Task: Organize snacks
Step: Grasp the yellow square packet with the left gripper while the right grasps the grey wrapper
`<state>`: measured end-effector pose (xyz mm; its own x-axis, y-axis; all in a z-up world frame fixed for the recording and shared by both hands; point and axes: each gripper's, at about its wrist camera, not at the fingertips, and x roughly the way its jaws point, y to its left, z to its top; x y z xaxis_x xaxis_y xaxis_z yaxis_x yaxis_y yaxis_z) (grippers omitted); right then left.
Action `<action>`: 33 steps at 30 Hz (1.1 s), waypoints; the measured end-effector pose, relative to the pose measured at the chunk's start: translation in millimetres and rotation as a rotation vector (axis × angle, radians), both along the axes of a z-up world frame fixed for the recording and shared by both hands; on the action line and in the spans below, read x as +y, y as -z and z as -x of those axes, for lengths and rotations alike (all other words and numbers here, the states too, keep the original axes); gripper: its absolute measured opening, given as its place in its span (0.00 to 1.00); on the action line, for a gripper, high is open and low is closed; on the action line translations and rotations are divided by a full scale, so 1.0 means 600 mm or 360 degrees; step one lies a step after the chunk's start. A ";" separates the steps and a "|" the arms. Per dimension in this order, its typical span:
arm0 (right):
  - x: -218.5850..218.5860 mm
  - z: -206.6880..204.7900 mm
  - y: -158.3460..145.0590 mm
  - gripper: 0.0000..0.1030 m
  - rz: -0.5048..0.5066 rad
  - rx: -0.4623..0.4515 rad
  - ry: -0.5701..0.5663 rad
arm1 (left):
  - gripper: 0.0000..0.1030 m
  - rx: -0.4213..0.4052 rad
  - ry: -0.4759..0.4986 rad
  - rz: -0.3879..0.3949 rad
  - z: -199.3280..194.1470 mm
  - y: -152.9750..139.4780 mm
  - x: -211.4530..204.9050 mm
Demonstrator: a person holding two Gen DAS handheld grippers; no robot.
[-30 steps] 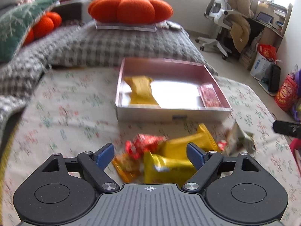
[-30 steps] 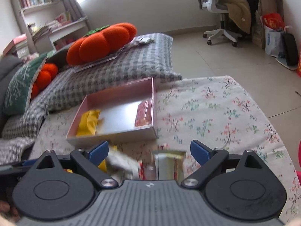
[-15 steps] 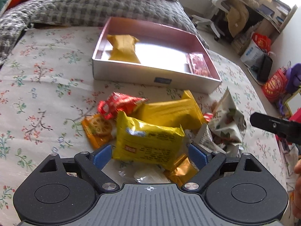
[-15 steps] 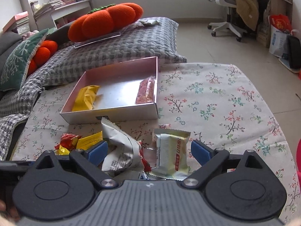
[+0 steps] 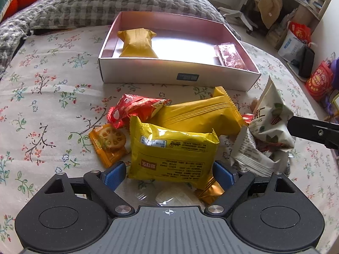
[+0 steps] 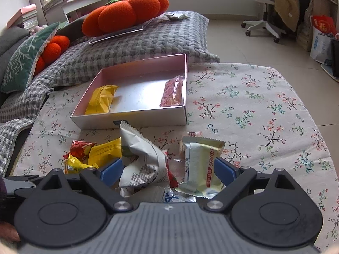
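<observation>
Straddling the snack pile [image 5: 182,131] wide-jawed, both grippers [image 5: 169,174] [image 6: 167,172]; right one narrowing; floral cloth [image 6: 264,105] bare rightward.

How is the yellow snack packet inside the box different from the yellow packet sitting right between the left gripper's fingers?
The boxed yellow packet lies inside the pink box, by its left wall; the near yellow packet sits outside it in the pile on the floral cloth.

The boxed one shows plain ribbed foil; the near one shows fine print and a red label.

The boxed one lies alone; the near one overlaps other snacks.

Both are sealed yellow pillow packs.
</observation>
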<state>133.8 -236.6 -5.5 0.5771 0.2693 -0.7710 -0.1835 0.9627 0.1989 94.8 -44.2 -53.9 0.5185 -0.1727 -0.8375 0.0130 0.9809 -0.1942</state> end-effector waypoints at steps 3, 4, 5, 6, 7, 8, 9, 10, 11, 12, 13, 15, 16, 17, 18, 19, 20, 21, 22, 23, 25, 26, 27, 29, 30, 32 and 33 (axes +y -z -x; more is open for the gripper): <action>0.001 -0.002 0.003 0.87 0.0009 0.0011 0.0000 | 0.85 -0.0024 0.0000 -0.0013 0.000 -0.001 0.000; 0.003 -0.003 0.004 0.87 0.0012 0.0014 0.0000 | 0.82 -0.0028 0.0001 -0.0009 0.000 -0.001 0.001; 0.004 -0.003 0.005 0.87 0.0011 0.0018 -0.0003 | 0.80 -0.0026 -0.0002 -0.0004 0.000 0.000 0.001; 0.005 -0.004 0.007 0.86 0.0005 0.0023 -0.0008 | 0.80 -0.0026 -0.0006 -0.0003 0.000 0.000 0.002; 0.007 -0.005 0.008 0.86 -0.0003 0.0031 -0.0017 | 0.79 -0.0032 -0.0006 -0.0005 0.001 0.000 0.002; 0.009 -0.005 0.010 0.85 -0.0009 0.0039 -0.0028 | 0.77 -0.0039 -0.0004 -0.0012 0.000 0.000 0.002; 0.011 -0.006 0.012 0.85 -0.0012 0.0047 -0.0039 | 0.77 -0.0047 -0.0003 -0.0020 0.001 -0.001 0.002; 0.013 -0.006 0.012 0.84 -0.0012 0.0050 -0.0047 | 0.74 -0.0050 -0.0005 -0.0024 0.001 -0.001 0.002; 0.016 -0.006 0.014 0.84 -0.0008 0.0052 -0.0053 | 0.73 -0.0051 -0.0009 -0.0026 0.001 -0.001 0.003; 0.018 -0.008 0.015 0.84 -0.0001 0.0053 -0.0057 | 0.72 -0.0054 -0.0013 -0.0028 0.002 -0.001 0.003; 0.020 -0.009 0.017 0.83 0.0003 0.0055 -0.0062 | 0.71 -0.0058 -0.0015 -0.0027 0.002 -0.002 0.004; 0.023 -0.011 0.020 0.81 0.0003 0.0061 -0.0065 | 0.70 -0.0064 -0.0022 -0.0025 0.002 -0.004 0.006; 0.024 -0.013 0.022 0.81 0.0002 0.0063 -0.0068 | 0.70 -0.0065 -0.0023 -0.0023 0.002 -0.004 0.007; 0.026 -0.013 0.023 0.80 0.0002 0.0062 -0.0074 | 0.70 -0.0066 -0.0024 -0.0022 0.002 -0.005 0.008; 0.028 -0.014 0.024 0.80 0.0002 0.0061 -0.0080 | 0.70 -0.0066 -0.0026 -0.0020 0.003 -0.005 0.008; 0.031 -0.016 0.025 0.79 0.0002 0.0061 -0.0083 | 0.69 -0.0068 -0.0029 -0.0017 0.003 -0.006 0.009; 0.033 -0.017 0.025 0.79 0.0004 0.0062 -0.0090 | 0.69 -0.0070 -0.0031 -0.0015 0.004 -0.007 0.010; 0.036 -0.017 0.026 0.78 0.0009 0.0060 -0.0098 | 0.69 -0.0073 -0.0032 -0.0012 0.005 -0.009 0.010; 0.038 -0.019 0.027 0.78 0.0015 0.0056 -0.0102 | 0.69 -0.0079 -0.0032 -0.0007 0.005 -0.010 0.012; 0.040 -0.020 0.028 0.78 0.0020 0.0054 -0.0105 | 0.69 -0.0086 -0.0030 -0.0002 0.007 -0.013 0.012; 0.043 -0.021 0.030 0.77 0.0030 0.0054 -0.0107 | 0.69 -0.0102 -0.0027 0.0001 0.008 -0.017 0.013; 0.044 -0.023 0.031 0.76 0.0034 0.0056 -0.0107 | 0.69 -0.0107 -0.0025 0.0001 0.008 -0.019 0.013; 0.046 -0.024 0.032 0.75 0.0039 0.0057 -0.0107 | 0.69 -0.0112 -0.0024 -0.0001 0.009 -0.020 0.012; 0.049 -0.025 0.035 0.72 0.0051 0.0059 -0.0109 | 0.69 -0.0113 -0.0022 0.0001 0.009 -0.021 0.012; 0.050 -0.026 0.036 0.70 0.0057 0.0060 -0.0112 | 0.69 -0.0115 -0.0021 0.0001 0.008 -0.021 0.012; 0.051 -0.025 0.036 0.66 0.0054 0.0060 -0.0119 | 0.69 -0.0120 -0.0018 -0.0005 0.009 -0.022 0.011; 0.051 -0.025 0.035 0.64 0.0048 0.0059 -0.0123 | 0.69 -0.0125 -0.0017 -0.0008 0.009 -0.023 0.011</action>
